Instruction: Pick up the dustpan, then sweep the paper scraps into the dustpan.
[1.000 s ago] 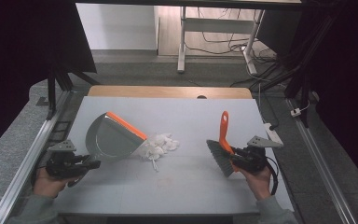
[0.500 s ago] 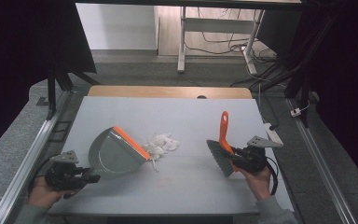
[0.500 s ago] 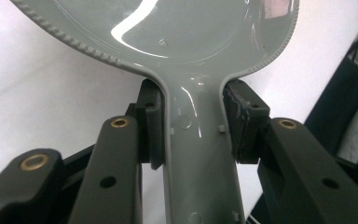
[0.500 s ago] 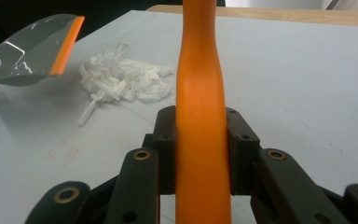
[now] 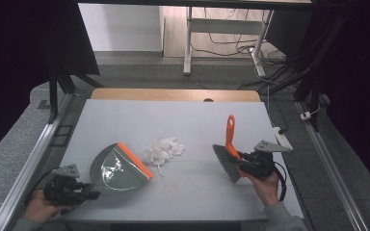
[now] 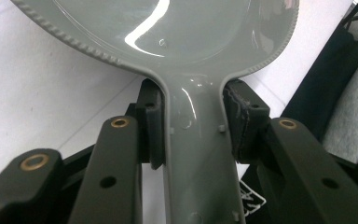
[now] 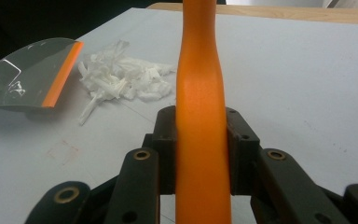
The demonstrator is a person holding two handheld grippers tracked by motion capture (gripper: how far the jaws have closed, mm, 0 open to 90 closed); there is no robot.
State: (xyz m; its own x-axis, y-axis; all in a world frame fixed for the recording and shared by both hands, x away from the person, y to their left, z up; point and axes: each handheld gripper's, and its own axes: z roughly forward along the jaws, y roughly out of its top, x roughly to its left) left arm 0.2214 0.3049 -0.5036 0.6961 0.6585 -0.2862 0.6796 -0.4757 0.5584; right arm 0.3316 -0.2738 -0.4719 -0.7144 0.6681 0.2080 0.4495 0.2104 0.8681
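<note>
Here the left gripper (image 5: pixel 89 194), near the table's (image 5: pixel 197 120) front-left corner, clamps the handle of the grey dustpan (image 5: pixel 118 168); in the left gripper view both pads press the handle's sides (image 6: pixel 198 154). The dustpan sits left of centre, toward the front edge, with its orange lip (image 5: pixel 134 159) facing the pile of white paper scraps (image 5: pixel 163 150), just beside it but not touching. The scraps lie around the middle of the table, slightly left. The right gripper (image 5: pixel 238 161), near the front-right part of the table, holds the orange-handled brush (image 5: pixel 229 144); in the right gripper view the pads squeeze the handle (image 7: pixel 200 121). Its grey bristles (image 5: pixel 224 162) point toward the front-left, well apart from the scraps.
</note>
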